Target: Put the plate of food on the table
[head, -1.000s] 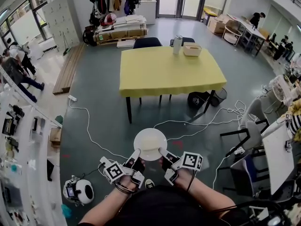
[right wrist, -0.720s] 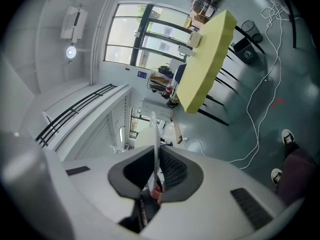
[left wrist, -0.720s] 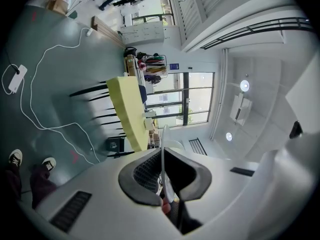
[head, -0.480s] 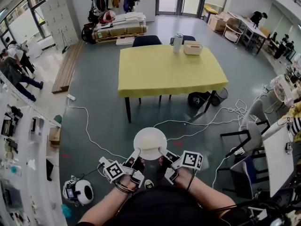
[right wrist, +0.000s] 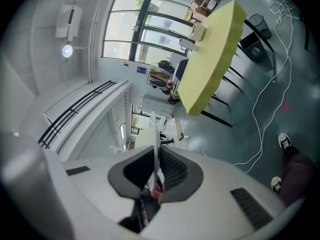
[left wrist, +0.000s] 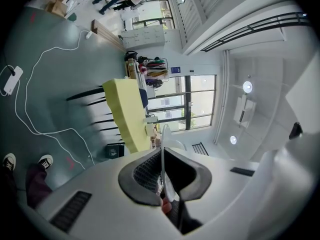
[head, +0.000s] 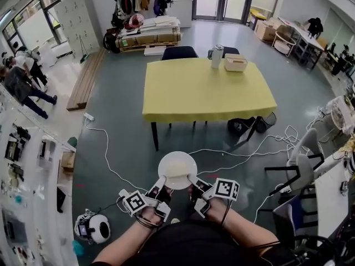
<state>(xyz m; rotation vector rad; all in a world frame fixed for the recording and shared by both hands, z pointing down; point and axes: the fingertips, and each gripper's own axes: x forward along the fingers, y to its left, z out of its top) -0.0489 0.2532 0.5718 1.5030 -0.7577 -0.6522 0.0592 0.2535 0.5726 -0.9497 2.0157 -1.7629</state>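
I hold a white plate [head: 177,169] with pale food on it, level above the grey floor. My left gripper [head: 161,182] is shut on its near left rim and my right gripper [head: 191,179] is shut on its near right rim. In the left gripper view the plate [left wrist: 163,156] shows edge-on between the jaws. The right gripper view shows the plate [right wrist: 154,149] edge-on too. The table with the yellow cloth [head: 208,90] stands farther ahead, apart from the plate.
On the table's far edge stand a grey jug [head: 217,55] and a beige box [head: 236,62]. Dark chairs [head: 178,52] sit behind it. White cables [head: 105,151] trail over the floor. A small white robot [head: 91,226] sits left of me. Desks and chairs [head: 302,165] crowd the right.
The table appears slightly to the right and a little lower in the head view; both grippers keep the same hold on the plate.
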